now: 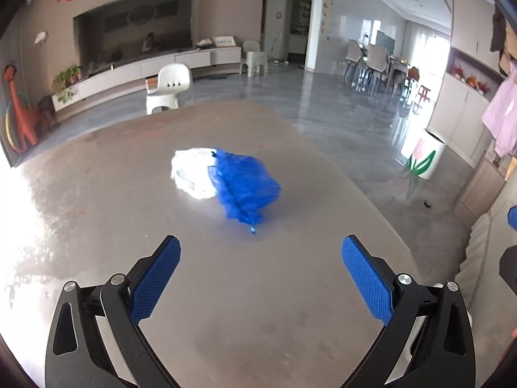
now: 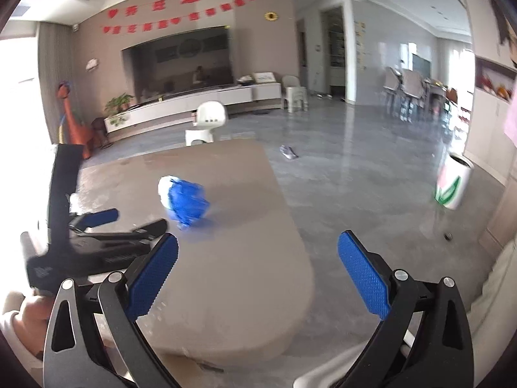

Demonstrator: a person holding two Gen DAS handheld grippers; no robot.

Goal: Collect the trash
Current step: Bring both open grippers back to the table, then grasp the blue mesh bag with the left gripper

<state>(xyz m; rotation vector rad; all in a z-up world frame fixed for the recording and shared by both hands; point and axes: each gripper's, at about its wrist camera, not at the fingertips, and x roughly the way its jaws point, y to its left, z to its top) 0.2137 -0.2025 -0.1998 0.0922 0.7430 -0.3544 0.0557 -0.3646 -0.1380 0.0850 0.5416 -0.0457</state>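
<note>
A crumpled blue plastic bag [image 1: 244, 187] lies on the grey-brown table [image 1: 129, 226], touching a crumpled white bag [image 1: 192, 173] on its left. My left gripper [image 1: 260, 247] is open and empty, just short of the blue bag. In the right wrist view the same blue bag [image 2: 187, 202] and white bag [image 2: 164, 189] sit mid-table. My right gripper [image 2: 257, 247] is open and empty, held over the table's near right edge. The left gripper [image 2: 122, 223] shows at the left of that view, pointing at the bags.
A white bin with a tulip picture [image 1: 423, 156] stands on the floor to the right, also in the right wrist view [image 2: 452, 184]. A scrap of litter [image 2: 288, 152] lies on the floor past the table. A small white chair [image 1: 169, 87] stands beyond the far edge.
</note>
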